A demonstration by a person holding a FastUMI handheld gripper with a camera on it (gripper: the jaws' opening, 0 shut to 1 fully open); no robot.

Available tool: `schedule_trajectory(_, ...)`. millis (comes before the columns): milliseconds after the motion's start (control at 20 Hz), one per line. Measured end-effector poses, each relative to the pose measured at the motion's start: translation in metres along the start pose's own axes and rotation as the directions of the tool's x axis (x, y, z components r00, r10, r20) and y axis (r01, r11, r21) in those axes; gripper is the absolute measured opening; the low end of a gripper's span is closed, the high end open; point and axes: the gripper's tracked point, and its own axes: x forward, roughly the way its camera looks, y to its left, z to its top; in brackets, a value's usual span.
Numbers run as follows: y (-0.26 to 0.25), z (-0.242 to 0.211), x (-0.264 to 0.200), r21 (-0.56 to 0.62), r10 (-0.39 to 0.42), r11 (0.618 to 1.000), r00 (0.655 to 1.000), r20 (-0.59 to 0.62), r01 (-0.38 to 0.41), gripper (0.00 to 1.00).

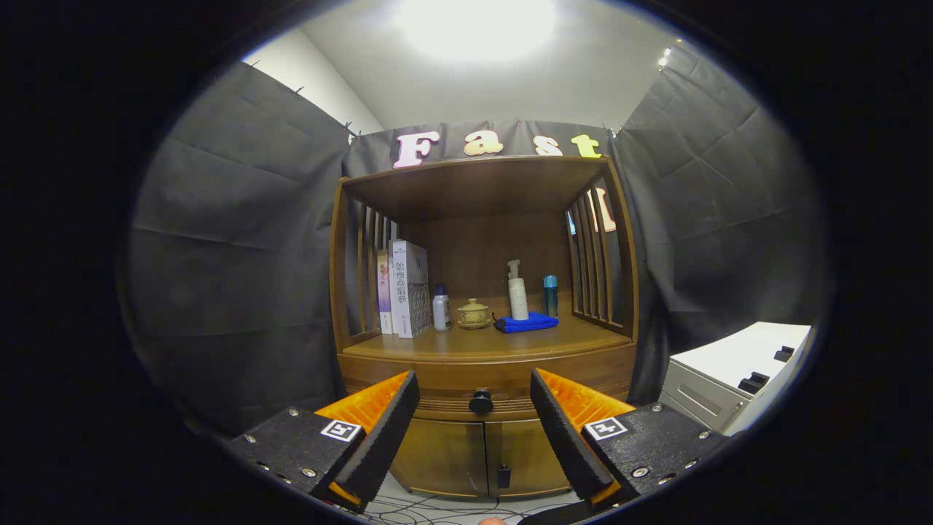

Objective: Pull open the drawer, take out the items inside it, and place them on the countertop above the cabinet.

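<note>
The gripper [474,408] stood wide open and held nothing, its two fingers splayed to either side of the drawer knob [480,401], which sat between the fingertips but farther off, not yet touched. The drawer [444,379] was shut in the wooden cabinet [481,292], just beneath the countertop [466,341].

The step in hand looked to be the approach to the knob. To do it well, the gripper should probably go straight on toward 12 o'clock, keeping the knob centred, close both fingers on it, then draw back level so the drawer slid out without binding.

On the countertop were two books [404,288] at 10 o'clock of the knob, one small white bottle [441,308], one lidded cup [473,313], one blue cloth [526,323] with one pump bottle [517,292] on it, and one teal bottle [550,295]. Below the drawer were two doors [481,456].
</note>
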Motion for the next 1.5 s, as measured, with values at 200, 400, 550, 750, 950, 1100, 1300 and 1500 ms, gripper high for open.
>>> schedule_trajectory(200,0.004,-0.002,0.027,-0.02,0.009,1.0,1.0,-0.009,-0.009,0.96)
schedule_trajectory(400,0.0,-0.022,0.059,-0.049,-0.003,0.999,0.999,-0.052,0.001,0.96)
schedule_trajectory(550,-0.001,-0.038,0.08,-0.063,-0.005,0.998,0.996,-0.085,0.0,0.95)
schedule_trajectory(750,-0.003,-0.06,0.105,-0.05,-0.007,0.999,0.992,-0.127,0.001,0.96)
schedule_trajectory(950,-0.001,-0.074,0.12,-0.071,-0.019,0.997,0.988,-0.153,0.008,0.96)
schedule_trajectory(1100,-0.003,-0.088,0.142,-0.082,-0.019,0.997,0.984,-0.179,0.004,0.96)
schedule_trajectory(1300,-0.007,-0.111,0.155,-0.07,-0.027,0.997,0.972,-0.235,0.011,0.95)
schedule_trajectory(1500,-0.012,-0.125,0.166,-0.07,-0.041,0.997,0.965,-0.26,0.024,0.91)
